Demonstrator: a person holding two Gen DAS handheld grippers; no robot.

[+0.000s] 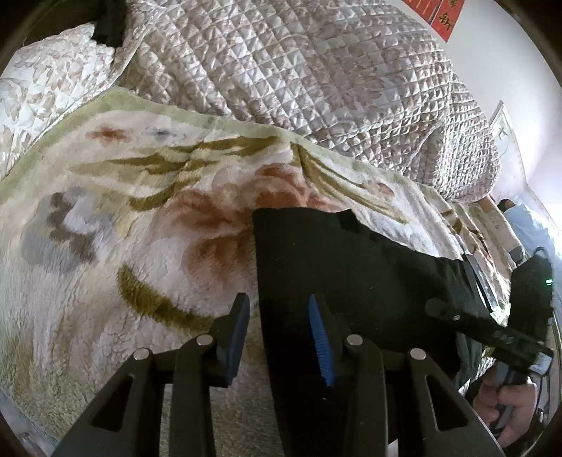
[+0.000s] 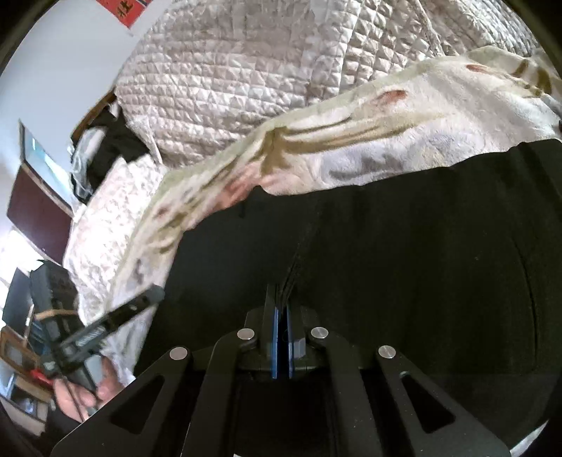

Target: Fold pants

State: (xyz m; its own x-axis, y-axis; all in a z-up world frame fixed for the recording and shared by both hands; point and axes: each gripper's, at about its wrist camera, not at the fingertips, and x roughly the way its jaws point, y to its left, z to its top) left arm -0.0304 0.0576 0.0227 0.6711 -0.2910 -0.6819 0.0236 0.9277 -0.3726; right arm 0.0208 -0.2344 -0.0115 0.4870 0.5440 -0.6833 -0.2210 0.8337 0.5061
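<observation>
Pants (image 1: pixel 351 267) plain black. Fleece blanket (image 1: pixel 105 218) cream w/ pale green border – pink-brown flowers, olive leaves, grey blotches. Quilt (image 1: pixel 298 77) silvery beige, diamond stitch w/ faint leaf print. Wall poster (image 1: pixel 443 14) red w/ black characters. Left hand-held gripper (image 1: pixel 279 339) black – pads blue.

Fleece blanket (image 1: pixel 140 218), cream with pink flowers, olive leaves and grey patches, is spread flat; pale green border along its far edge. Quilted silvery-beige bedspread (image 1: pixel 298 70) is heaped directly behind the blanket, touching that border. Red paper with dark characters (image 1: pixel 444 15) hangs on the white wall above the bedspread. In the right wrist view, a dark brown cabinet (image 2: pixel 38 214) stands left of the blanket, with clutter below it too blurred to identify.
</observation>
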